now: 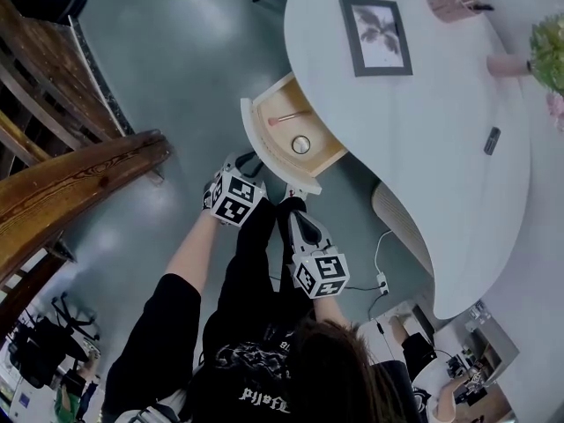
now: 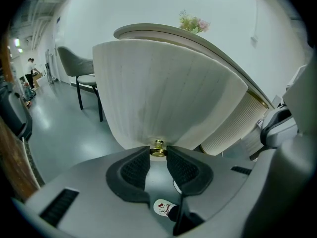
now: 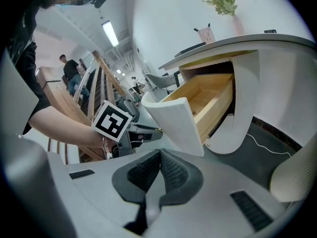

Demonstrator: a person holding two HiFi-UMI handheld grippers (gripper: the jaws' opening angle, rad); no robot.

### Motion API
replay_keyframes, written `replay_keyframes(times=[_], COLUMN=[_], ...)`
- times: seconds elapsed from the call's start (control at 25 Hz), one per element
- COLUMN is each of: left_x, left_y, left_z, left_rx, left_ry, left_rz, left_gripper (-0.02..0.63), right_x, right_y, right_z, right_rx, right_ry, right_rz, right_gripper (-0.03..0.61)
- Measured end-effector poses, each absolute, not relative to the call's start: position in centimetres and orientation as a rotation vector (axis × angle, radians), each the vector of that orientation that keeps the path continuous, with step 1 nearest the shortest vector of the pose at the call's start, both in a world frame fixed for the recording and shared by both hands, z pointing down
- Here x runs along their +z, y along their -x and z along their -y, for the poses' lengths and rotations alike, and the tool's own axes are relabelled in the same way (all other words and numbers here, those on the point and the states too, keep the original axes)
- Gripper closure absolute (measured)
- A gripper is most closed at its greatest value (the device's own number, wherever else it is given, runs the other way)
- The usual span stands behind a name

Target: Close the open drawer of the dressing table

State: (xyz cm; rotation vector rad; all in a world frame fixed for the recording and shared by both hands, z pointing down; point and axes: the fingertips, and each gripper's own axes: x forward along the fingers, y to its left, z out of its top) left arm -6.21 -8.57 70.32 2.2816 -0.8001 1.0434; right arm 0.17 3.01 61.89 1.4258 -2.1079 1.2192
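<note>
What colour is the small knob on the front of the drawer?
Shiny gold; the knob shows best in the left gripper view, against the white drawer front.

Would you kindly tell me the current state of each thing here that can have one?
Drawer: open, pulled well out.
Left claw: closed on the brass knob.
Right claw: shut, empty.
Picture frame: lying flat.
Vase: upright.

floor (image 1: 194, 51): glossy grey | wall (image 2: 148, 4): white | wooden railing (image 1: 79, 174) | grey chair (image 2: 74, 66) | strip light (image 3: 110, 32)
</note>
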Motion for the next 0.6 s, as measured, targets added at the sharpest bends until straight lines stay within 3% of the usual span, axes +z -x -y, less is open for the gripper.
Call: replay_keyframes(times=[0.6], left_x=[70.2], left_y=[3.9], left_z=[10.3], left_rx=[1.017], left_ry=[-2.308], left_rz=[0.809], left_gripper=[0.495], right_x=[61.8], right_y=[-1.8], right_z=[-1.9], right_rx=[1.198], right_ry=[-1.468], right_rz=[2.112], right_gripper=[0.552])
